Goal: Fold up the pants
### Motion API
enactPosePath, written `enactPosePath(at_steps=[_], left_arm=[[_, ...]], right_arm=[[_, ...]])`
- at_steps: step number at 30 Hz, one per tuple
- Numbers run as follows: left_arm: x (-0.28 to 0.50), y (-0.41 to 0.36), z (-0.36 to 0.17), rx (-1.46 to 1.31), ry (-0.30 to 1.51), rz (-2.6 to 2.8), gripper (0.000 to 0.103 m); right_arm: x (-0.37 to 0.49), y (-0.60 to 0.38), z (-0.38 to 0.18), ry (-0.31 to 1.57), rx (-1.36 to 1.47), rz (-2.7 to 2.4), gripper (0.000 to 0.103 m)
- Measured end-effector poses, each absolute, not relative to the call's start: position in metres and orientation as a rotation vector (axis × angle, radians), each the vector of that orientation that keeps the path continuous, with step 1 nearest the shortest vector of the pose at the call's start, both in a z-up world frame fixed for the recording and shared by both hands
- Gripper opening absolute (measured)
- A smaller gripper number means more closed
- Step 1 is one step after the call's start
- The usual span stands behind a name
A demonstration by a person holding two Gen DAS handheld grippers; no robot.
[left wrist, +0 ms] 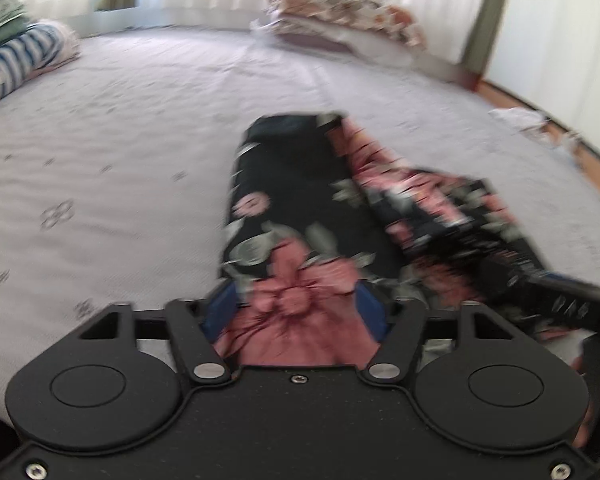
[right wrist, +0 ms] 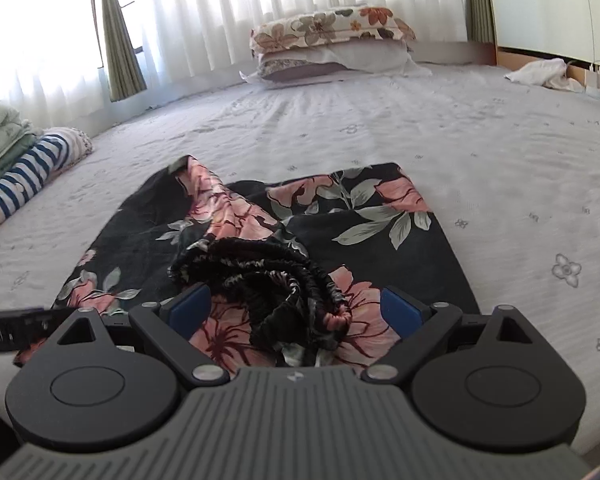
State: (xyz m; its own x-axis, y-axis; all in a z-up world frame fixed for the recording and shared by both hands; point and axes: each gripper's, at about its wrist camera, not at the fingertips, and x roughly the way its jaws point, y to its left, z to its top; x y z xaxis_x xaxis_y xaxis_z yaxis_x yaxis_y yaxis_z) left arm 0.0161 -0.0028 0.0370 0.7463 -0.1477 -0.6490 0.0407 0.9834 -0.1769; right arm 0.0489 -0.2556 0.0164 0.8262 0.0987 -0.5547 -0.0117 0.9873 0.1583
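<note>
My left cam sits low and close over the pants, looking up the bed toward the pillows. Right cam's pretty much the same, both catching the window curtains.
</note>
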Motion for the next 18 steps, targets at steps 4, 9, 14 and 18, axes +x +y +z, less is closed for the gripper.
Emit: enactPosePath(at_steps=[4, 9, 14, 18], left_arm=[[0.014, -0.004, 0.034, -0.135, 0.688, -0.073, 0.044], [0.016, -0.017, 0.035, -0.071, 0.667, -0.077, 0.044], [0.015, -0.027, 0.028, -0.046, 0.691, -0.084, 0.044], [0.013, -0.033, 0.024, -0.007, 0.686, -0.083, 0.044]], right_arm=[[0.057, -0.259, 0.008, 0.659, 0.154, 0.017, 0.041], [0.050, -0.286, 0.020, 0.631, 0.277, -0.016, 0.025], [0.039, -0.301, 0.026, 0.601, 0.260, -0.094, 0.030], [0.033, -0.307, 0.016, 0.614, 0.226, -0.132, 0.061]])
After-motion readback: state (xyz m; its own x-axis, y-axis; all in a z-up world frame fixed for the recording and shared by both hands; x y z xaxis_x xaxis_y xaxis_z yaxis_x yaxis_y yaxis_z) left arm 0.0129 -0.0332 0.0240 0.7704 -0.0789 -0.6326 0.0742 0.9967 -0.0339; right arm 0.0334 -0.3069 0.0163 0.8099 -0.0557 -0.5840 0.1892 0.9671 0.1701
